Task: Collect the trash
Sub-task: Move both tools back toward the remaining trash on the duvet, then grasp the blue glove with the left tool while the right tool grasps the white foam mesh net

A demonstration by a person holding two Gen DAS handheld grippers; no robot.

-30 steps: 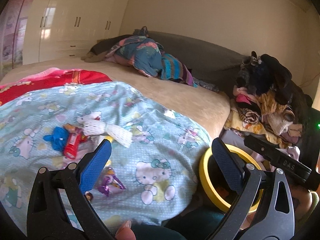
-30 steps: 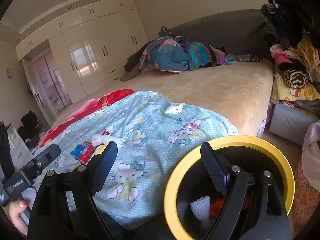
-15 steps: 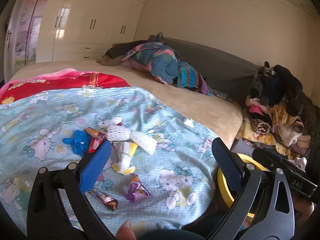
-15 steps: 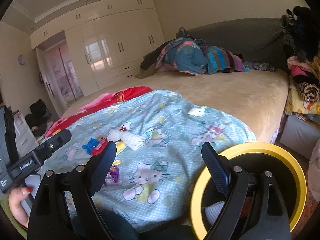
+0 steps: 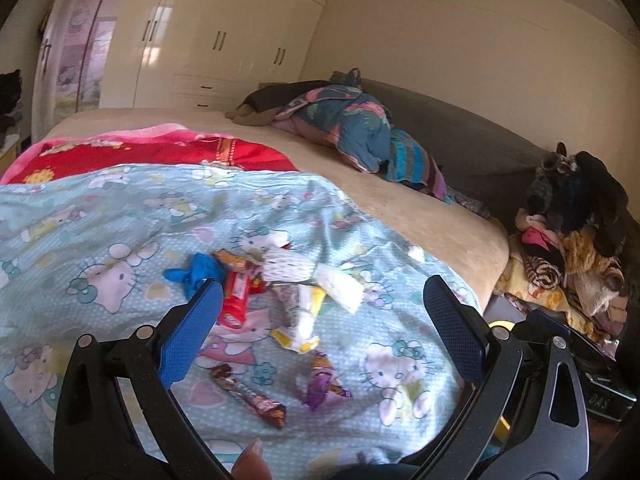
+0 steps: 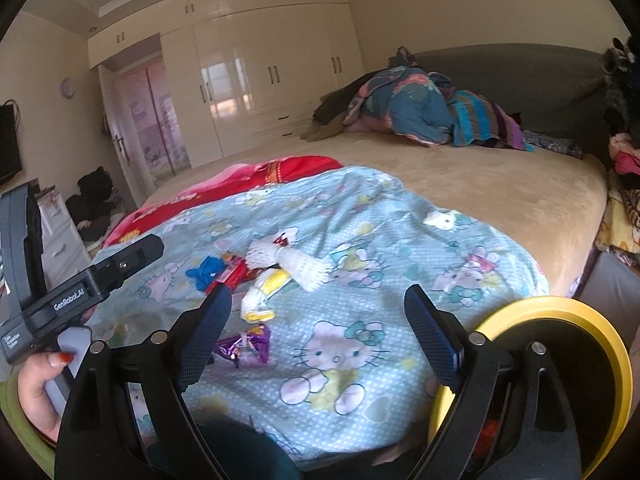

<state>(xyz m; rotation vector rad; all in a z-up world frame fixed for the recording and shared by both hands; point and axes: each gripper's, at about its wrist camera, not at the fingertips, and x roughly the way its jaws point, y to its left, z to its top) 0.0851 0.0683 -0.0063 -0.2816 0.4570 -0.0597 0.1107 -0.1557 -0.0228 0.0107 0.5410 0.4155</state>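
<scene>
Jaws of left gripper [image 5: 322, 328] and right gripper [image 6: 318, 320] stand spread and empty above the trash pile [image 5: 280, 292] on the cartoon-print blanket [image 5: 100, 220]. Purple wrapper [image 5: 322, 380] lies nearest, between the left jaws; brown wrapper [image 5: 250, 396] runs diagonally beside it. Yellow-rimmed bin [image 6: 576, 312] sits right, below the bed edge.

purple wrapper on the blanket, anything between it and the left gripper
Nothing visible does. The left gripper is open and empty, and the purple wrapper lies in the clear on the blanket, below the gap between its fingers. The brown wrapper lies beside it, apart.
</scene>
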